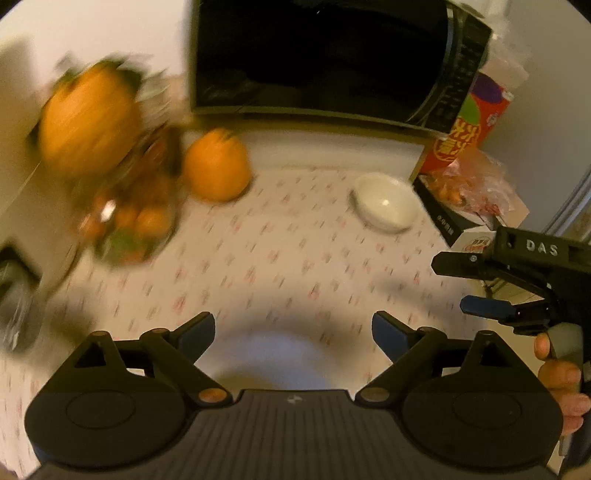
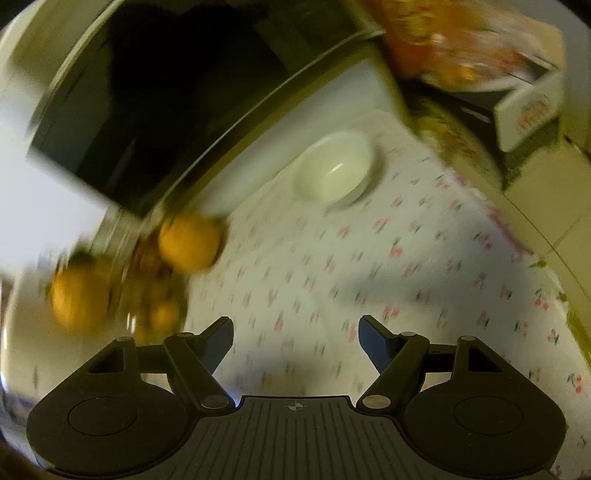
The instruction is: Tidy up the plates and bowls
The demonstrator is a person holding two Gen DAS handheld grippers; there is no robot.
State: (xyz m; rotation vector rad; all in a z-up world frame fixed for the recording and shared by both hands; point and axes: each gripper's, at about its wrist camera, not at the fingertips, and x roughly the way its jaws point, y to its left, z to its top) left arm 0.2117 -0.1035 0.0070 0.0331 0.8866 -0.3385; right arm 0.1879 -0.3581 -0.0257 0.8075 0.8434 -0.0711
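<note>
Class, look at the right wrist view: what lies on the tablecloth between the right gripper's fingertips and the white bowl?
Nothing: between the right gripper and the white bowl lies only bare cherry-print tablecloth, crossed by a shadow, as the right wrist view shows.

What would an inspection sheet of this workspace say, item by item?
Surface: cherry-print tablecloth, partly shadowed.
Job's things: white bowl upright beside the microwave; white plate below the left hand-held gripper.
Clutter: loose orange, blurred fruit basket, red carton, bagged snacks.
Grippers: left hand-held gripper open, empty; right hand-held gripper open, empty.
Cables: nothing seen.
Surroundings: pale wall.
</note>
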